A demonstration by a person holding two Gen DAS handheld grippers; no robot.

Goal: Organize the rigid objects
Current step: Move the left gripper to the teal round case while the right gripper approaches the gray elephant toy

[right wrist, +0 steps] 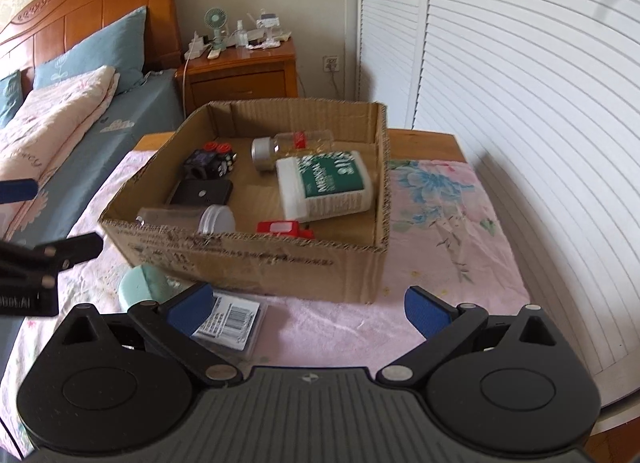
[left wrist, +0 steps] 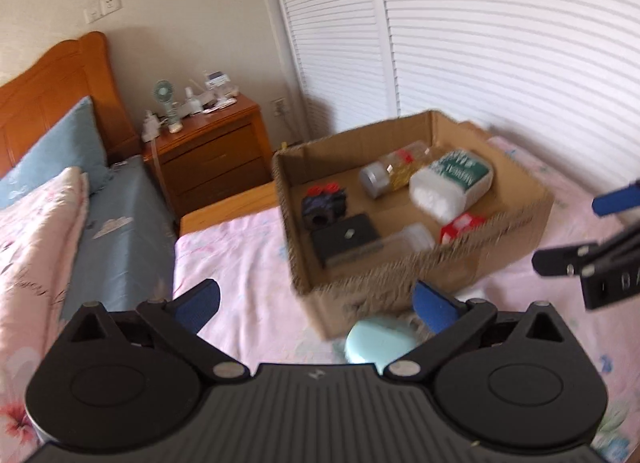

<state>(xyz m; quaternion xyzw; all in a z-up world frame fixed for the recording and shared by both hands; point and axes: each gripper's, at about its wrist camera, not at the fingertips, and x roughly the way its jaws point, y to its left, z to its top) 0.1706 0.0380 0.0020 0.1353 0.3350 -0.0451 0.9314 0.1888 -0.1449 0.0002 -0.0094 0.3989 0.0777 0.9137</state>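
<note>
Both claws are the same build: matte black plastic with a ribbed grey-black centre plate carrying a tiny logo. Each side has a big rounded housing with a circular recess and a triangular cutout. Silver pivot pins hold the black linkage arms. The left claw [left wrist: 316,305] and right claw [right wrist: 308,309] both wear textured blue finger pads [right wrist: 426,313].

The left wrist view looks from low over the pink bed, past its own wide-apart fingers, at the box [left wrist: 416,199] from the box's left corner, quite near. The right wrist view looks from the front, a bit higher, down into the same box [right wrist: 256,247]. Both views show the box, the nightstand [left wrist: 212,143] [right wrist: 240,71] behind it and the white slat doors, and each sees the other gripper at its edge.
</note>
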